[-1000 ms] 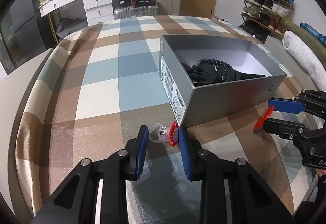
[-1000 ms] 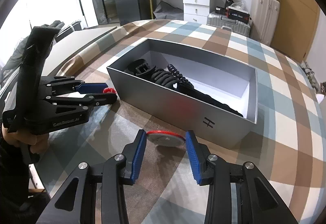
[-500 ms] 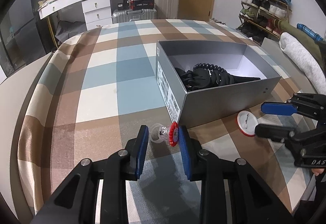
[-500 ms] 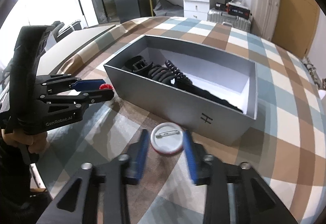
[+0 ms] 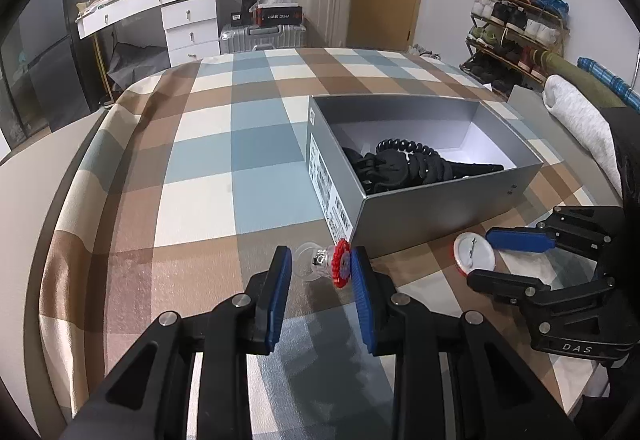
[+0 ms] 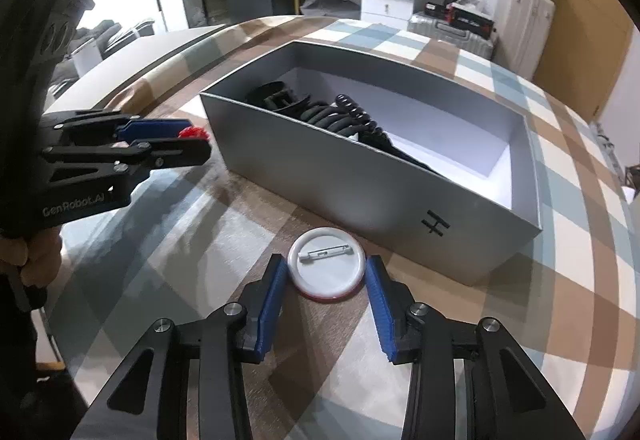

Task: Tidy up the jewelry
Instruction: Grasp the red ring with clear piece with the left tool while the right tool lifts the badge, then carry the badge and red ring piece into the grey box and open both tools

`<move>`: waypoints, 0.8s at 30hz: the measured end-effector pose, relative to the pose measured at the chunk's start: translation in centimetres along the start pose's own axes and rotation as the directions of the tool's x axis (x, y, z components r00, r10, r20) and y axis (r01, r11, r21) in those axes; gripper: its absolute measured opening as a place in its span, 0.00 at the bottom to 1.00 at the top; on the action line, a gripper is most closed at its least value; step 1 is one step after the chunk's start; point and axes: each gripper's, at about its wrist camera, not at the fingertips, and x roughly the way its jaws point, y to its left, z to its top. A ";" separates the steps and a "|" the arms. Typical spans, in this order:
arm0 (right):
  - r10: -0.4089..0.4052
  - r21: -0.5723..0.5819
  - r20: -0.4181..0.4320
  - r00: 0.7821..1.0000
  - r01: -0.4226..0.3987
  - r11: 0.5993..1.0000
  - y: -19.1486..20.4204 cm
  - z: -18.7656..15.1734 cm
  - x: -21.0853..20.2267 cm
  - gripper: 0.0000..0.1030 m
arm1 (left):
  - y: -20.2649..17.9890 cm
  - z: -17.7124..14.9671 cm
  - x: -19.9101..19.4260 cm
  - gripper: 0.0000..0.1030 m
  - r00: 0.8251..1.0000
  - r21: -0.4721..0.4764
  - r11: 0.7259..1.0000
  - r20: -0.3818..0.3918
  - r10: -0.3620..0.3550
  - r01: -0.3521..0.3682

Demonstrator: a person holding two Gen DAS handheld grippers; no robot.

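Note:
My left gripper (image 5: 320, 264) is shut on a small ring with a red flower and a clear holder (image 5: 329, 262), held just above the cloth at the near corner of the grey box (image 5: 440, 200). My right gripper (image 6: 326, 274) is open; a round white pin badge with a red rim (image 6: 326, 264) lies face down on the cloth between its fingers. The badge also shows in the left wrist view (image 5: 474, 253). The box (image 6: 360, 176) holds several black hair clips and a coiled tie (image 6: 340, 114).
A checked blue, brown and cream cloth (image 5: 200, 168) covers the table. A white dresser (image 5: 176, 20), suitcases (image 5: 324, 0) and a shoe rack (image 5: 516, 28) stand beyond the table. A folded towel (image 5: 576, 112) lies at the right.
My right gripper has opened and drawn back a little; the badge it held on edge now lies flat on the cloth. My left gripper still holds the ring.

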 end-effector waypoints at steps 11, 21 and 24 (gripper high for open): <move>0.027 0.027 0.020 0.999 -0.028 0.999 -1.0 0.2 -1.2 0.15 | 0.0 0.2 -0.4 0.24 1.000 -0.004 1.000 0.016 -0.012 0.012; 0.059 -0.019 0.002 0.998 -0.059 0.998 1.6 0.1 0.0 0.41 | 0.3 0.3 -0.7 0.24 0.999 -0.014 1.000 0.028 -0.024 0.024; 0.051 -0.027 -0.003 0.999 -0.051 0.998 2.0 0.1 0.1 0.43 | 0.3 0.3 -0.7 0.24 0.999 -0.014 1.000 0.029 -0.026 0.027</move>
